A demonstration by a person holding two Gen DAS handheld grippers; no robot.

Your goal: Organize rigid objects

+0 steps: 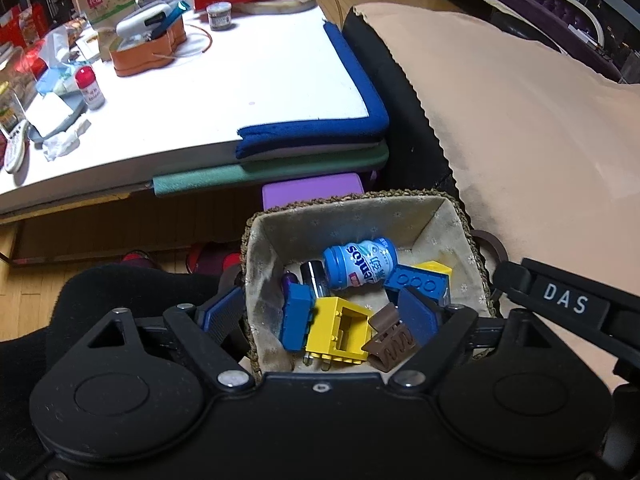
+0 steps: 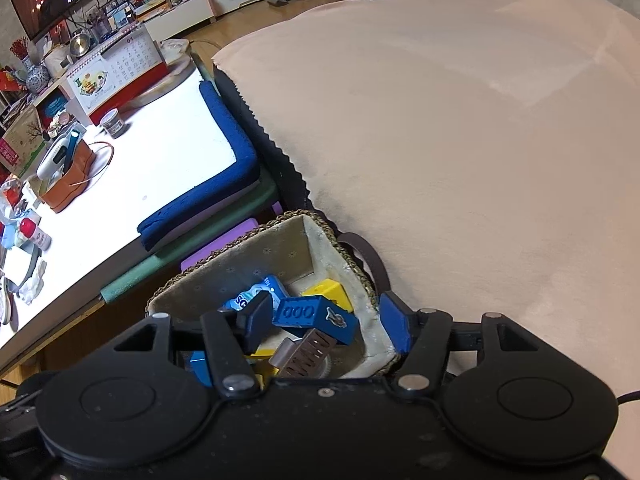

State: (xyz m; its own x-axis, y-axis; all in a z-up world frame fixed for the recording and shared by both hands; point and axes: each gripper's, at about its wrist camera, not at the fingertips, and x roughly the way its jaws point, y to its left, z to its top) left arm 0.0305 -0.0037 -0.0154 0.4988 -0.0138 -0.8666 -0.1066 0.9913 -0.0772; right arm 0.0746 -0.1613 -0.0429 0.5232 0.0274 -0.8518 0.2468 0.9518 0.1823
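While both grippers, left (image 1: pixel 320 312) and right (image 2: pixel 326 322), hung spread and empty over the basket (image 1: pixel 280 224), they needed lifting straight clear.

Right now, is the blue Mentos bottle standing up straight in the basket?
No, the Mentos bottle lies on its side among the blocks inside the basket.

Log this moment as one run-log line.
left gripper: open over basket | right gripper: open, nothing held | contents: Mentos bottle, blocks
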